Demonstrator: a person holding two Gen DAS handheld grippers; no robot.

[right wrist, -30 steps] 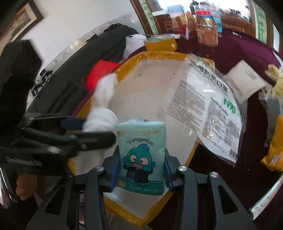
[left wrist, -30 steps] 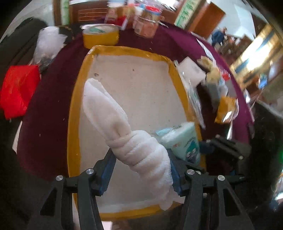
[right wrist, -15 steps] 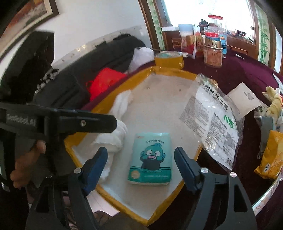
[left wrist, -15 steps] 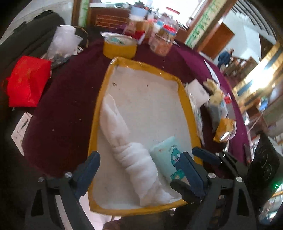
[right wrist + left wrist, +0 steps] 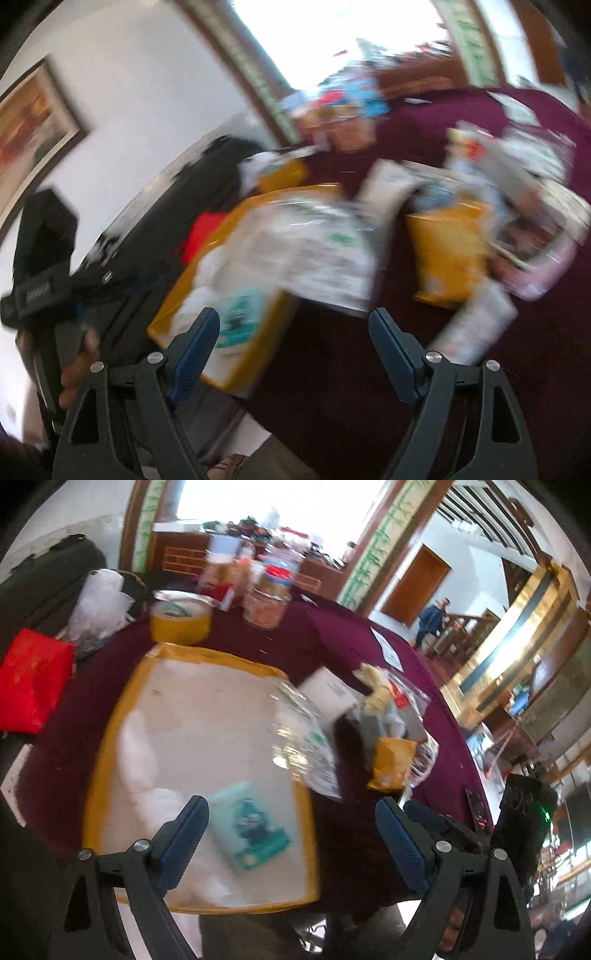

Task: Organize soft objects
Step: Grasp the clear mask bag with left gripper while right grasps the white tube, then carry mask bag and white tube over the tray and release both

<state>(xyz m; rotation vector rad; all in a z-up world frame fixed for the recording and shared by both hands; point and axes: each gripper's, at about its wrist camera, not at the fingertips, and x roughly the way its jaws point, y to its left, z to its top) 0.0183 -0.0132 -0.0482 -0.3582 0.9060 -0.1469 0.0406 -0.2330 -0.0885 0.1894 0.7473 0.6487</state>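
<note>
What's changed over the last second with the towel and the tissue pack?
Both were let go: the left tongs opened off the rolled white towel, the right tongs off the teal tissue pack. Both tongs, now empty, pulled back. Towel and pack lie in the yellow-rimmed tray; the N95 mask bag stayed.

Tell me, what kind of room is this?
Probably a big dining room at home: a round table with a maroon cloth, food jars near the window, and a wooden staircase beyond.

No text legible in either view, teal tissue pack (image 5: 248,825) with a dark cartoon figure but its lettering blurred, clear plastic packet (image 5: 317,251) covered in smeared print with a green mark, unreadable
</note>
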